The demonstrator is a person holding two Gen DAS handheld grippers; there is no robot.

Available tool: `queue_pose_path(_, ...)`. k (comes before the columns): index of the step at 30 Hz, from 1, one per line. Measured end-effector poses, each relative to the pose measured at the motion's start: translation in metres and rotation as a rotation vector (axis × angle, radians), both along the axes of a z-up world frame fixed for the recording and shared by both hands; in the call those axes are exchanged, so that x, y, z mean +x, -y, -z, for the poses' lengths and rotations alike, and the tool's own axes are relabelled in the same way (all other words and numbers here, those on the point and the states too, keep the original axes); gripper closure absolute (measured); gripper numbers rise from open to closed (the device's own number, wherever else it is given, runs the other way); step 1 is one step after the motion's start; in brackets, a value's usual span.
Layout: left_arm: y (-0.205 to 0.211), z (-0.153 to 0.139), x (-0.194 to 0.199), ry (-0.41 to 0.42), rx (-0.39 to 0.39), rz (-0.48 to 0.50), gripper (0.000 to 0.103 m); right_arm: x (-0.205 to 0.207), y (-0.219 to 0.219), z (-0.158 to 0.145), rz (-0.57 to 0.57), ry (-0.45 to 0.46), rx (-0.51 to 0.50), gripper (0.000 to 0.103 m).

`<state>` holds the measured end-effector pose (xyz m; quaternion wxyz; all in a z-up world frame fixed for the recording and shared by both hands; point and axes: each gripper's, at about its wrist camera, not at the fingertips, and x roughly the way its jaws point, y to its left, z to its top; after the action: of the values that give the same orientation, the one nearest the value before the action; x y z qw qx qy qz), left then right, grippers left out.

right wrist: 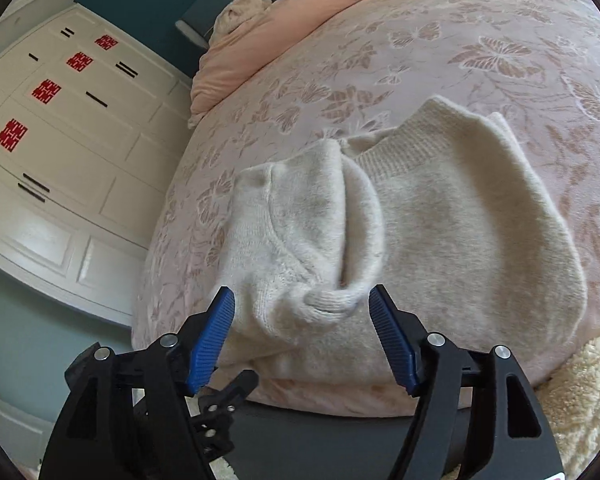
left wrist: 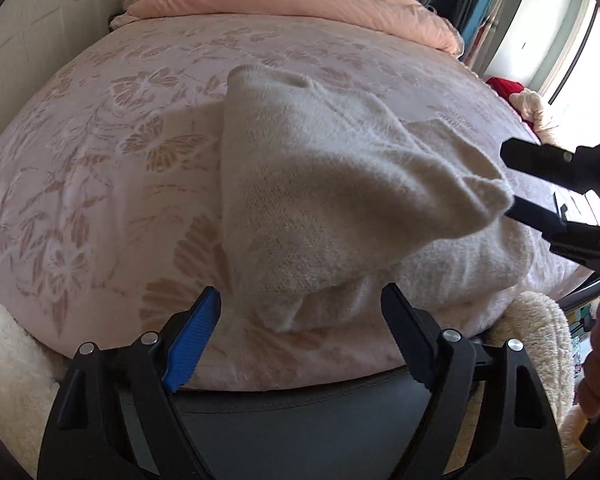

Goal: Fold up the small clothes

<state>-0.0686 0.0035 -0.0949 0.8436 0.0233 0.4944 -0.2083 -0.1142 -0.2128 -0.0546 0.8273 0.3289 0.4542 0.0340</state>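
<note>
Right hand-held gripper (right wrist: 302, 338), jaws spread, should probably pinch the cream sweater's (right wrist: 440, 220) bunched sleeve just ahead, squarely; left hand-held gripper (left wrist: 300, 338) likewise gapes.

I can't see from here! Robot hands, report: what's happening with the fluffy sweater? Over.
Left gripper open, empty. Right gripper open, straddling the sleeve cuff. Cream sweater half folded on the bed. Nothing in the way.

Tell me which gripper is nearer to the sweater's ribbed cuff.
Right. The right gripper stands open with the ribbed cuff between its fingers. The left gripper is open at the sweater's near edge, away from it.
</note>
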Motion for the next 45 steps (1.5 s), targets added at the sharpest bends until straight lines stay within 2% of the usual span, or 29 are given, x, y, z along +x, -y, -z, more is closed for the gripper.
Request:
queue_pose_path(2,0.001,0.006,0.003,0.005,0.029,-0.009,0.023,0.008,-0.009,0.005,-0.003,-0.052,-0.044,0.033)
queue_pose_path(5,-0.004,0.018,0.010,-0.030,0.054,-0.044,0.025,0.017,-0.012,0.019,0.021,-0.116,-0.018,0.033)
queue_pose_path(7,-0.013,0.026,0.014,-0.064,0.052,-0.067,0.041,0.024,-0.014,0.029,0.016,-0.125,0.009,0.035)
queue_pose_path(8,-0.017,0.028,0.016,-0.082,0.039,-0.075,0.047,0.028,-0.017,0.030,0.004,-0.116,0.019,0.042)
queue_pose_path(9,-0.020,0.028,0.017,-0.095,0.016,-0.078,0.059,0.030,-0.018,0.026,-0.002,-0.097,0.021,0.069)
queue_pose_path(10,-0.022,0.027,0.017,-0.106,-0.012,-0.076,0.071,0.031,-0.019,0.017,-0.008,-0.056,0.031,0.081)
queue_pose_path(12,-0.023,0.020,0.017,-0.117,-0.055,-0.056,0.089,0.023,-0.014,-0.021,-0.003,0.087,0.053,0.084)
queue_pose_path(13,-0.022,0.015,0.015,-0.108,-0.070,-0.049,0.090,0.014,-0.010,-0.045,-0.003,0.162,0.058,0.085)
queue_pose_path(15,-0.019,-0.002,0.009,-0.071,-0.117,-0.011,0.091,-0.012,0.000,-0.085,0.017,0.270,-0.023,0.085)
queue_pose_path(17,-0.009,-0.012,0.004,-0.051,-0.140,0.040,0.091,-0.038,0.014,-0.095,0.069,0.278,-0.132,0.085)
queue_pose_path(19,0.005,-0.007,0.001,-0.068,-0.125,0.084,0.091,-0.052,0.036,-0.063,0.127,0.174,-0.205,0.085)
queue_pose_path(21,0.017,0.010,0.001,-0.101,-0.081,0.096,0.091,-0.057,0.065,0.001,0.183,-0.025,-0.210,0.085)
queue_pose_path(22,0.020,0.018,0.002,-0.125,-0.068,0.095,0.091,-0.062,0.076,0.028,0.205,-0.097,-0.166,0.085)
queue_pose_path(23,0.024,0.023,0.002,-0.145,-0.059,0.096,0.091,-0.069,0.084,0.045,0.230,-0.114,-0.088,0.085)
queue_pose_path(24,0.027,0.024,0.001,-0.148,-0.049,0.099,0.091,-0.076,0.087,0.049,0.250,-0.092,-0.028,0.085)
queue_pose_path(25,0.029,0.020,-0.004,-0.134,-0.037,0.105,0.091,-0.078,0.086,0.047,0.255,-0.079,-0.023,0.085)
queue_pose_path(28,0.029,0.014,-0.007,-0.109,-0.023,0.111,0.091,-0.064,0.076,0.037,0.197,-0.086,-0.125,0.083)
queue_pose_path(30,0.029,0.014,-0.007,-0.110,-0.014,0.106,0.090,-0.059,0.073,0.031,0.177,-0.093,-0.158,0.081)
queue_pose_path(34,0.035,0.006,-0.009,-0.090,0.029,0.108,0.089,-0.071,0.078,0.016,0.189,-0.057,-0.164,0.071)
queue_pose_path(41,0.044,0.002,-0.016,-0.056,0.090,0.133,0.087,-0.081,0.080,-0.010,0.217,-0.035,-0.269,0.061)
queue_pose_path(45,0.044,0.001,-0.016,-0.052,0.101,0.132,0.084,-0.069,0.085,-0.018,0.226,-0.001,-0.213,0.058)
